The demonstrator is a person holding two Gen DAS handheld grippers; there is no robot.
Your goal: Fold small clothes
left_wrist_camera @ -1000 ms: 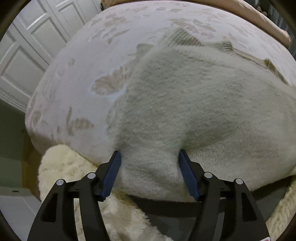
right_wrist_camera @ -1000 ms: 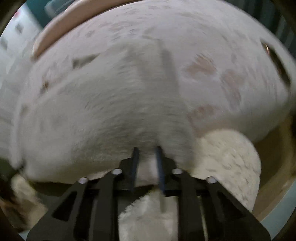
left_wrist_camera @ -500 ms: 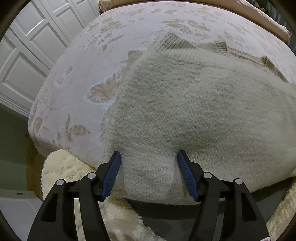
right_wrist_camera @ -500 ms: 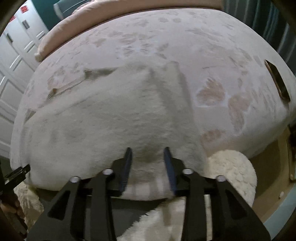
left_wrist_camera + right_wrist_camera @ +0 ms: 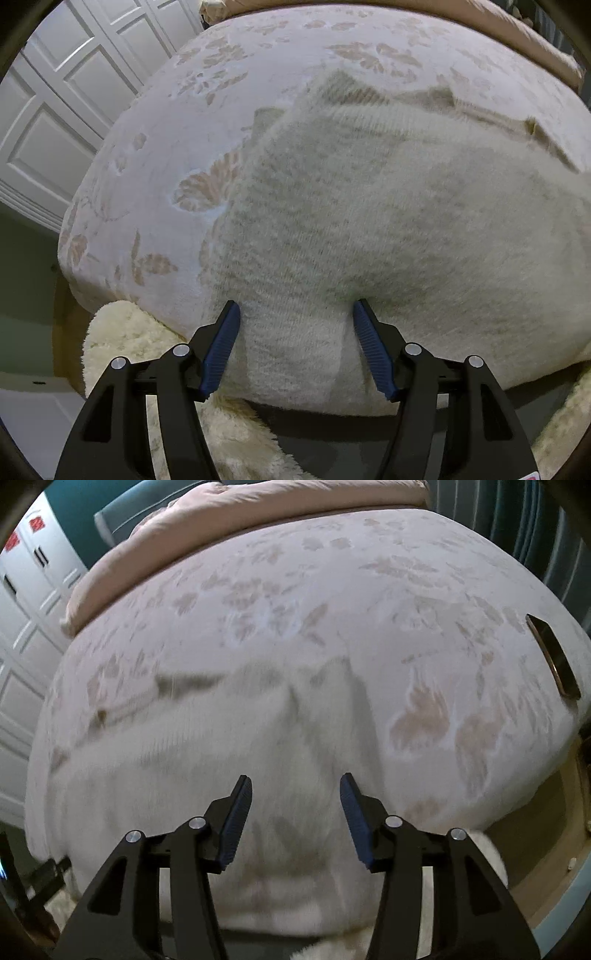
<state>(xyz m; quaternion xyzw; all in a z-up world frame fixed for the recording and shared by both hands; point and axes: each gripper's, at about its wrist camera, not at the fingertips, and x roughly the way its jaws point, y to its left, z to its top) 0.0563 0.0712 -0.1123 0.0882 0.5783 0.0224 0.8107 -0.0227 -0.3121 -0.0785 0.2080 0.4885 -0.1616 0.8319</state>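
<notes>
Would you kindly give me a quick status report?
Left tool open. Right tool open, just released. Sweater flat on bed. Phone at bed edge, clear of sweater.

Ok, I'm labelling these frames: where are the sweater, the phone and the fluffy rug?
sweater [image 5: 369, 221], left wrist view, middle of the knit body.
phone [image 5: 554, 661], right wrist view, its dark face.
fluffy rug [image 5: 122, 332], left wrist view, pile beside the bed.

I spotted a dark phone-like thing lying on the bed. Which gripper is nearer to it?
Right. The right gripper hangs over the sweater, with the dark slab off to its right; the left gripper's view doesn't show it at all.
</notes>
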